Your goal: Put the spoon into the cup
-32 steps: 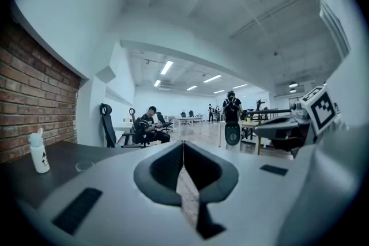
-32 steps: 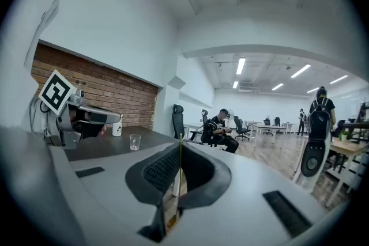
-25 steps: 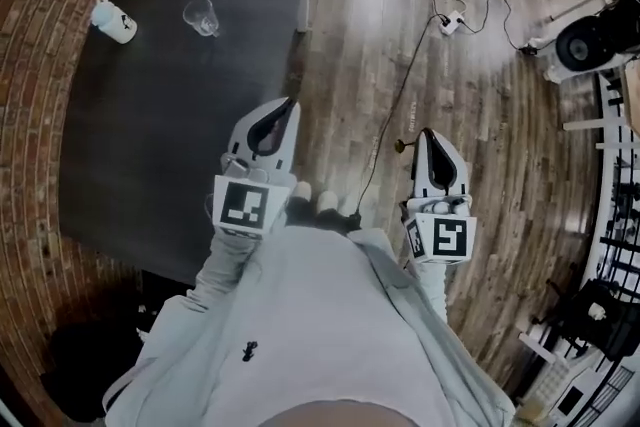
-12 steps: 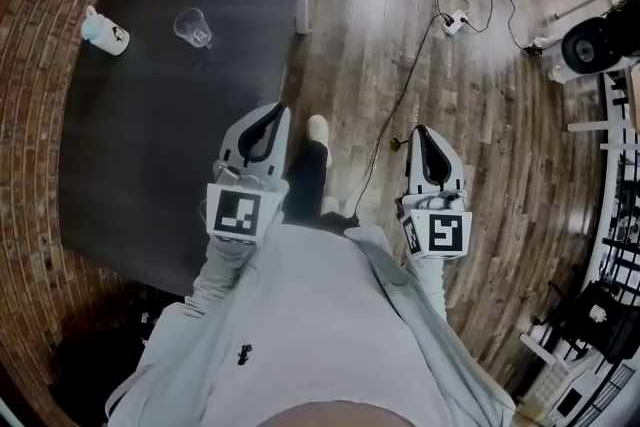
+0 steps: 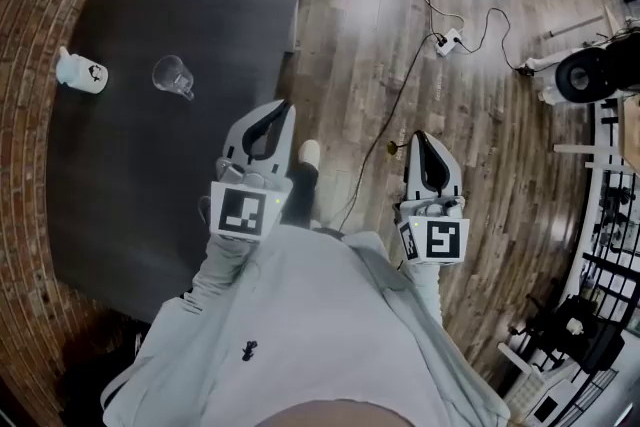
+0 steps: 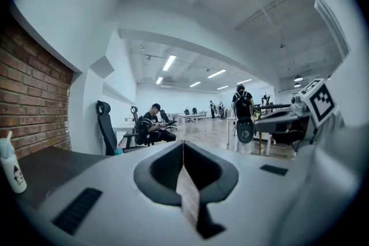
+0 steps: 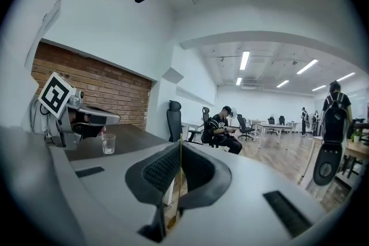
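One edge-on spoon (image 7: 180,164) pinched in right hand-held gripper (image 5: 419,137); left hand-held gripper (image 5: 284,105) closed.

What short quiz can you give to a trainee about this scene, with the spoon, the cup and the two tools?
1. True or false: the spoon already sits in the glass cup.
2. Which tool is shut on the spoon? A left, B right, C neither.
3. Fill in: in the head view, the white bottle stands on the table to the ___ of the glass cup.
Key: 1 false; 2 B, the right tool; 3 left.
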{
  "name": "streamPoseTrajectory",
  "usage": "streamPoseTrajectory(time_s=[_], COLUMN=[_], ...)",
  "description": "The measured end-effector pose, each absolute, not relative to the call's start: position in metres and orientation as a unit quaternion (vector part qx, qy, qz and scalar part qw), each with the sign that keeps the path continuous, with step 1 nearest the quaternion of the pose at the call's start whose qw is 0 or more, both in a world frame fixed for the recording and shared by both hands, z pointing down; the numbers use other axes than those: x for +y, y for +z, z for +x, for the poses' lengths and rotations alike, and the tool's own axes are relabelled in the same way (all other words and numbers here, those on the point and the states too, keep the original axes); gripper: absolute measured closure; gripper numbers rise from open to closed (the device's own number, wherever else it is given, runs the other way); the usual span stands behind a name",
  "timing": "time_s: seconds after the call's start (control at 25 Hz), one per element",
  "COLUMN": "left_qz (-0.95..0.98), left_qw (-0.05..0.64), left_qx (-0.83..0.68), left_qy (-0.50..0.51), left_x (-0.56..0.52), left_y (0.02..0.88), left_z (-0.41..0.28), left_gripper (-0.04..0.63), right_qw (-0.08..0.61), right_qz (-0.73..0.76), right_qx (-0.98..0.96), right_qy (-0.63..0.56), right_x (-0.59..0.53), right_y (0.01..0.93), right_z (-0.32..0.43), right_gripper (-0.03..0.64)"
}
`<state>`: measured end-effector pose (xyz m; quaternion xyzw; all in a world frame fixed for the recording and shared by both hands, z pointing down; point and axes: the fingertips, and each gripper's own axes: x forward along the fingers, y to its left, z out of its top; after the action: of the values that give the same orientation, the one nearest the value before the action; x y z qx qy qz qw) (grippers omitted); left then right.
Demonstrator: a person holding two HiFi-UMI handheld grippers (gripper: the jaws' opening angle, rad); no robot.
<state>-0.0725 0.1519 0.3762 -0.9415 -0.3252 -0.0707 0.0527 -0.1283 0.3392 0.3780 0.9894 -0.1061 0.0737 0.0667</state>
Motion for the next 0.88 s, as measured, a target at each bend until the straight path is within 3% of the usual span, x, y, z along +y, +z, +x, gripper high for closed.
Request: streamPoseTrajectory(time_s=[0.4,0.88], left_qz=[-0.951,-0.969], left_qw=[0.035,0.026], left_qx=[-0.302,-0.236], left_qy=[-0.061,-0.073], left_x=[0.15,0.118], left_y=[0.365,0.374], left_z=[0.048,0.088], left_gripper=[0.575,0.575], right_qw=[0.072,0.078], right_qz=[0.986,0.977], right_qx=[-0.13,-0.178], right_qy=[0.075,0.084], right_x=[0.338,0.326], right_y=[0.366,0.373], right_z=[-0.002,0.062], right_gripper=[0.598,0.598])
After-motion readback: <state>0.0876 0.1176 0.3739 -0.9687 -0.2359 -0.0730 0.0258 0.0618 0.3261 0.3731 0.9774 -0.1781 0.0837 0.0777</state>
